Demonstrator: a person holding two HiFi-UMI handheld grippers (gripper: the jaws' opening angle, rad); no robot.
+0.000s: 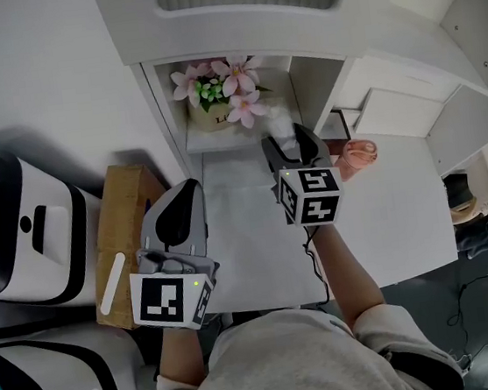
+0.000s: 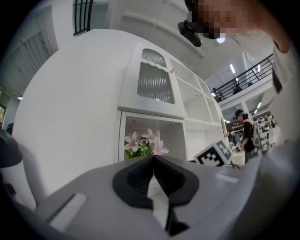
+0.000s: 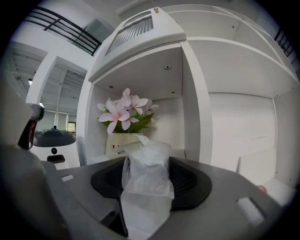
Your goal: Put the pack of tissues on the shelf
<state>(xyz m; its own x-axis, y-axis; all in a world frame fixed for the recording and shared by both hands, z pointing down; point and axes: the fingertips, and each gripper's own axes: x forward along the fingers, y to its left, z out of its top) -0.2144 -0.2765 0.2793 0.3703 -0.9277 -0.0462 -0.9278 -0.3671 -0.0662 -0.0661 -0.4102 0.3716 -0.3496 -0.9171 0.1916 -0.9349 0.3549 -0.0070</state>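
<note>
1. Right claw [image 3: 147, 163] is clenched on the pack [image 3: 146, 180]. The soft white wrapper bulges up between the jaws, pinched from both sides.
2. Pack is in the air, just in front of the shelf [image 1: 213, 140] and not on it yet. It is lined up with the open niche.
3. Flowers [image 1: 217, 83] in a pot [image 3: 119, 143] fill the left back of that niche, so the free spot looks to be on the right.
4. Risk one: the grip is on loose wrapper. If the jaws ease off too soon, the pack could drop onto the counter [image 1: 249, 233] short of the ledge.
5. Risk two: push in too far left and the pack or a jaw nudges the pot. The blooms hang low and could snag.
6. Risk three: the niche's right wall is close, and a wide claw going in off-line could clip it.
7. Pose: the right forearm reaches out over the counter, with the claw near level and its nose a touch down, aimed into the niche.
8. Left claw [image 2: 153, 159] is closed with nothing in it. It sits back and to the left, level, facing the same niche.
</note>
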